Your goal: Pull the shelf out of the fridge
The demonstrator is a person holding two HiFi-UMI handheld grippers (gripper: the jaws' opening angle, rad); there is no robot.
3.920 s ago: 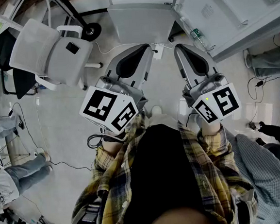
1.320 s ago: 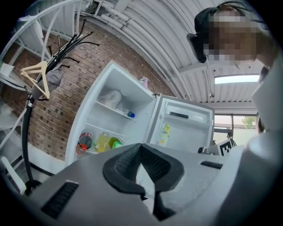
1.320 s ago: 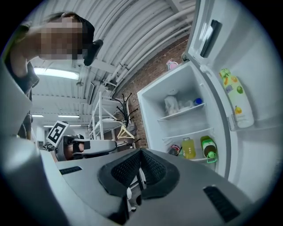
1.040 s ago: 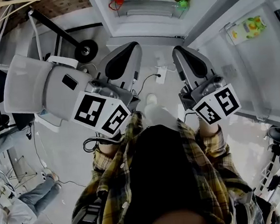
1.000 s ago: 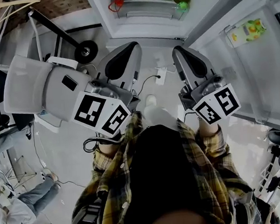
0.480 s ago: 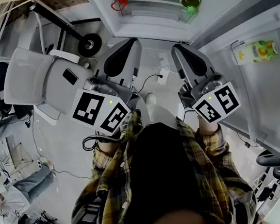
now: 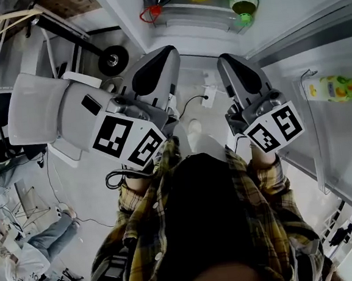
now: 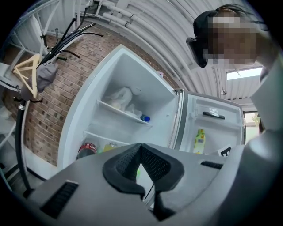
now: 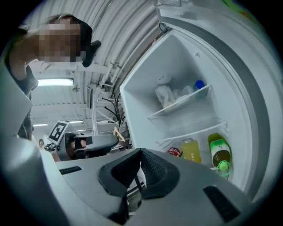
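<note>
2 grey plastic grippers are what I am steering: the left gripper (image 8: 141, 147) and the right gripper (image 9: 141, 152) each have their black ribbed pads pressed together, clenched on nothing. Both hang in front of the open white fridge (image 9: 146, 75), well apart from it.

Inside I count 2 thin, flat, pale shelves spanning the cabinet wall to wall, both fully seated. The upper shelf (image 9: 179, 106) carries 1 crumpled white plastic bag (image 9: 166, 95) and 1 small blue cap (image 9: 199, 84) beside it. The lower shelf (image 9: 190, 131) looks bare and smooth, with a slim front edge.

Below it stand 3 bottles in a row: 1 dark cola bottle with a red label (image 9: 174, 151), 1 clear bottle of yellow drink (image 9: 191, 150) and 1 glossy green bottle (image 9: 219, 156). The open door holds 1 yellow-green juice bottle (image 8: 200, 140) in its pocket.

Off to my left sits 1 grey moulded office chair (image 7: 51, 111).
</note>
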